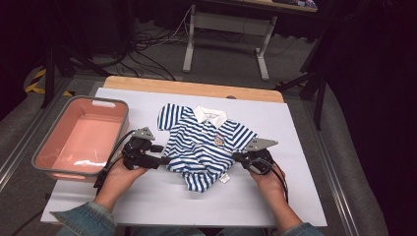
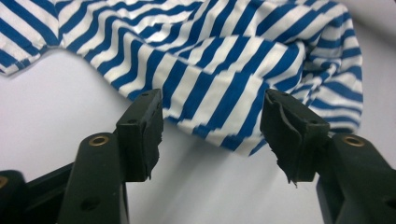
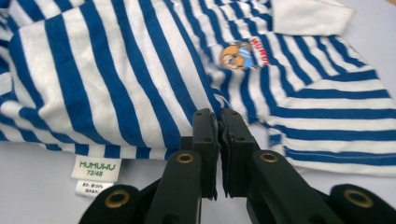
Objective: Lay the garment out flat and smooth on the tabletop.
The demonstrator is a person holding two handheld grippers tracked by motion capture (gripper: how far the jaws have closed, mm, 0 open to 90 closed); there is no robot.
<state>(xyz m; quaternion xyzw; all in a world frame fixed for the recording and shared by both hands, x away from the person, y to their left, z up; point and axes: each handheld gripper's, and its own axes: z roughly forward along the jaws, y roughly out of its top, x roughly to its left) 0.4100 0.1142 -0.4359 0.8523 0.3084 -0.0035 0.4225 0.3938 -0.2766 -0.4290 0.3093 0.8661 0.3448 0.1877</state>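
Folding of the blue-and-white striped cotton polo shirt (image 1: pixel 204 147) is half done: right claw (image 3: pixel 219 122) pinches its edge, left claw (image 2: pixel 210 122) gapes beside its hem.

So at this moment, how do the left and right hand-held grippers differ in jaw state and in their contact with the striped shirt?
The left hand-held gripper has its jaws apart, the striped shirt lying at their tips with no pad pressing on it. The right hand-held gripper has its jaws together, pinching the shirt's edge. In the high view, left sits at the shirt's left side, right at its right. Both are black and held low over the white table.
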